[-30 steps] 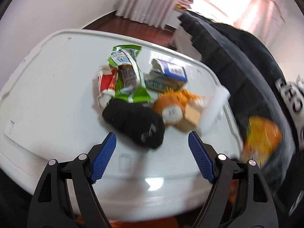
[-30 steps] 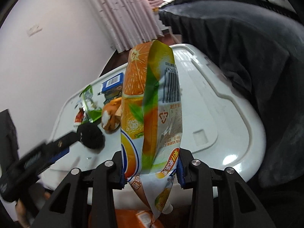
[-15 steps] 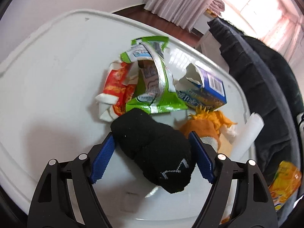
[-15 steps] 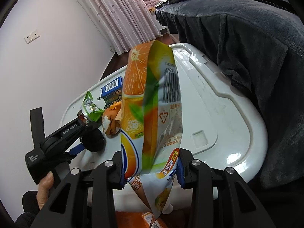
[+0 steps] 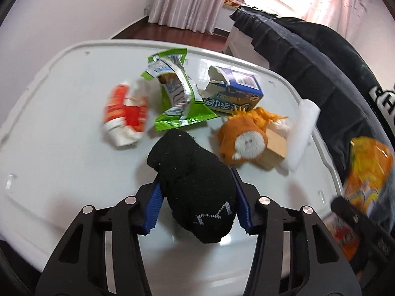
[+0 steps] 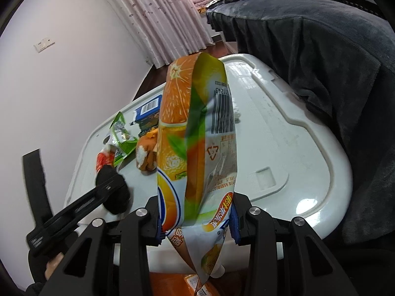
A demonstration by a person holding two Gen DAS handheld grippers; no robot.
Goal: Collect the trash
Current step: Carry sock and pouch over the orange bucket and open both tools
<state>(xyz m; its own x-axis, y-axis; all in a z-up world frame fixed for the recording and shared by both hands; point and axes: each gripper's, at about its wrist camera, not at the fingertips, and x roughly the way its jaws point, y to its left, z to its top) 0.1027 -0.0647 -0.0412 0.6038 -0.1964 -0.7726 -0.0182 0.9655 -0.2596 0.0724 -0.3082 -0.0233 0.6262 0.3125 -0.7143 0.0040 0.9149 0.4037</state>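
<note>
Currently the left hand-held gripper point(image 5: 196, 206) has its jaws closing around a black sock point(image 5: 195, 185), and the blue pads point(image 5: 153, 206) sit against both sides of the bundle. The near end of the sock, with a white zigzag mark, hangs below the pads and covers the gap between them. The sock rests on a white counter point(image 5: 61, 123) whose near edge is cut off by the gripper frame.

Beyond the sock, the trash lies in a loose cluster at the centre of the counter:
- A red and white wrapper point(image 5: 124, 116) on the left, blurred, print unreadable.
- A green foil packet point(image 5: 180, 93), torn open, just right of the red wrapper.
- A torn blue carton point(image 5: 234, 91) to the far right of the packet.
- An orange plush toy point(image 5: 243, 140) near the carton, touching a small brown box point(image 5: 274, 151). The toy hides part of the box.
- A white roll point(image 5: 302, 133) at the right edge, blurred.

The right hand-held gripper point(image 6: 196, 218) is clenched on an orange juice pouch point(image 6: 195, 143), which stands upright between its pads. The pouch blocks the middle of the right wrist view and hides part of the carton and the toy. Its lower tip hangs below the jaws. In the left wrist view the same pouch appears blurred at the right edge.

A dark garment point(image 6: 321, 61) covers the far right side of the counter.
</note>
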